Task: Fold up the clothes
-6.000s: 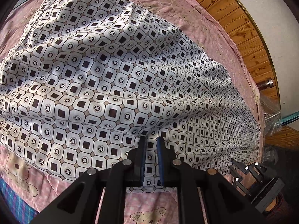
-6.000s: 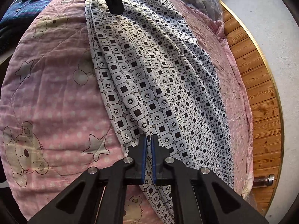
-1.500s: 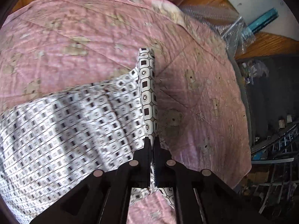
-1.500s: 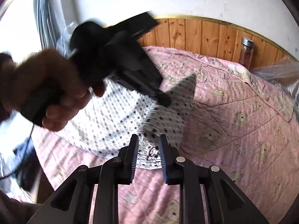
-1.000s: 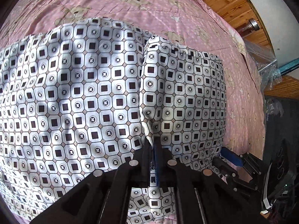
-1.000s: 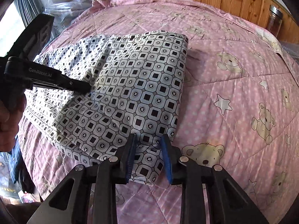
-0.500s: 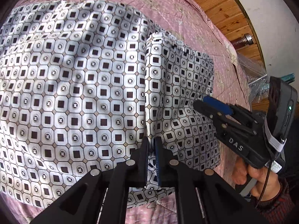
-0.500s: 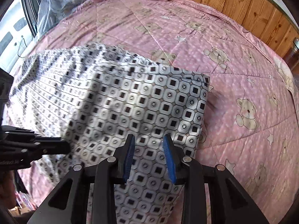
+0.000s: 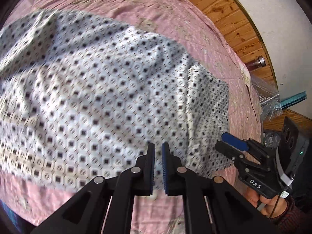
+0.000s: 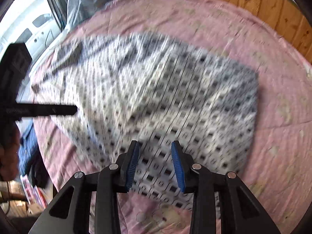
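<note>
Left wrist view: the left gripper (image 9: 158, 152) hangs above the patterned cloth (image 9: 101, 97), its jaws slightly parted with nothing between them. The cloth lies partly folded on the pink quilt (image 9: 195, 13). The right gripper (image 9: 224, 140), marked "DAS", shows at right in a hand (image 9: 267, 202). From the right wrist, its jaws (image 10: 155, 152) stand wide apart over the cloth, empty. Both views are blurred.

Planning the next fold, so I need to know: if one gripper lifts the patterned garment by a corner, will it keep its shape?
Probably not. The patterned garment lies in soft wrinkles on the pink quilt, so it looks thin and floppy. The folded flap would likely slide open.
</note>
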A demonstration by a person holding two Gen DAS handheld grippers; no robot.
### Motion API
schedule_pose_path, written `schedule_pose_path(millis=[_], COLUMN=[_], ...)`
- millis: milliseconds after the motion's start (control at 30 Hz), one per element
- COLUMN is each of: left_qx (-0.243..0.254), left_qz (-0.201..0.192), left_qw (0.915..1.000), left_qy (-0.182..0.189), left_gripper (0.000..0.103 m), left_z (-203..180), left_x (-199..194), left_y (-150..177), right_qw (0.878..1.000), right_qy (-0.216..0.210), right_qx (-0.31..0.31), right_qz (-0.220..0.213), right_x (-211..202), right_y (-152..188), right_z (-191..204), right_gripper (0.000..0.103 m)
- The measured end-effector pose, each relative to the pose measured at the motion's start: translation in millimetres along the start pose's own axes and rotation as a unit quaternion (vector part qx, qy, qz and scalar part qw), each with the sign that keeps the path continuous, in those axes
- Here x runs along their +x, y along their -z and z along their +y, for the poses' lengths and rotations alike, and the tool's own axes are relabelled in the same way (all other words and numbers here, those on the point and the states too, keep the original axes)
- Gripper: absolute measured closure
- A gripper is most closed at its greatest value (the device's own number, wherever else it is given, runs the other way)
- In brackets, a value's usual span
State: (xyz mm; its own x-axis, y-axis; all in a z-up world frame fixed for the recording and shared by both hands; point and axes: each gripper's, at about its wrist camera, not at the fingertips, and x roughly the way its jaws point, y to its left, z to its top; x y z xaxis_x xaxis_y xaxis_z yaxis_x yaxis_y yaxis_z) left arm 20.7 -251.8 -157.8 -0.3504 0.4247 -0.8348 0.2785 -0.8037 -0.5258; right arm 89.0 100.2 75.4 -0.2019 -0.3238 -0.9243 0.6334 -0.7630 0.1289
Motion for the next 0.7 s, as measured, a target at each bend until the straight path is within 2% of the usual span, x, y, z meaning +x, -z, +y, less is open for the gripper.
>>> schedule_pose_path(millis=[33,133,233,267,300,333,367,400,433,500,533,600,700], left_qx=[-0.016,-0.063,-0.115,-0.139,-0.163,-0.185,-0.201,-0.215,-0.221,-0.221,-0.211,-0.193,-0.185], left_qz=[-0.001,-0.021,-0.084,-0.111,-0.139,-0.166,-0.189,-0.211,-0.223,-0.229,-0.224,-0.213,-0.212], left_qw=[0.9998,0.9976,0.9884,0.9817,0.9732,0.9634,0.9546,0.9455,0.9423,0.945,0.9494,0.9571,0.9574], left_qy=[-0.008,-0.023,-0.052,-0.068,-0.084,-0.1,-0.112,-0.123,-0.115,-0.076,-0.062,-0.038,-0.065], left_gripper=[0.096,0.096,0.092,0.08,0.073,0.055,0.046,0.044,0.043,0.043,0.043,0.043,0.043], left_z=[13,56,108,131,153,175,194,213,226,244,243,241,241], left_x=[-5,-35,-91,-112,-130,-147,-158,-169,-172,-168,-160,-145,-136], left_y=[8,28,38,42,44,47,47,48,44,35,28,13,6], right_qw=[1.0,1.0,1.0,1.0,1.0,0.999,0.998,0.996,0.994,0.991,0.989,0.99,0.992], right_qy=[0.016,0.008,-0.004,-0.015,-0.027,-0.041,-0.059,-0.079,-0.097,-0.117,-0.126,-0.115,-0.102], right_qx=[-0.017,0.014,0.012,0.005,-0.002,-0.012,-0.022,-0.033,-0.041,-0.061,-0.071,-0.086,-0.078], right_qz=[0.0,0.009,-0.001,-0.002,-0.003,-0.003,-0.001,0.002,0.004,0.002,0.001,0.0,0.01], right_x=[12,38,70,85,101,113,127,143,157,192,210,246,289], right_y=[3,-8,-29,-39,-50,-61,-72,-84,-96,-120,-132,-155,-187], right_z=[7,13,36,50,65,79,96,113,133,172,192,224,238], right_gripper=[0.062,0.062,0.058,0.058,0.057,0.056,0.056,0.055,0.054,0.052,0.051,0.05,0.051])
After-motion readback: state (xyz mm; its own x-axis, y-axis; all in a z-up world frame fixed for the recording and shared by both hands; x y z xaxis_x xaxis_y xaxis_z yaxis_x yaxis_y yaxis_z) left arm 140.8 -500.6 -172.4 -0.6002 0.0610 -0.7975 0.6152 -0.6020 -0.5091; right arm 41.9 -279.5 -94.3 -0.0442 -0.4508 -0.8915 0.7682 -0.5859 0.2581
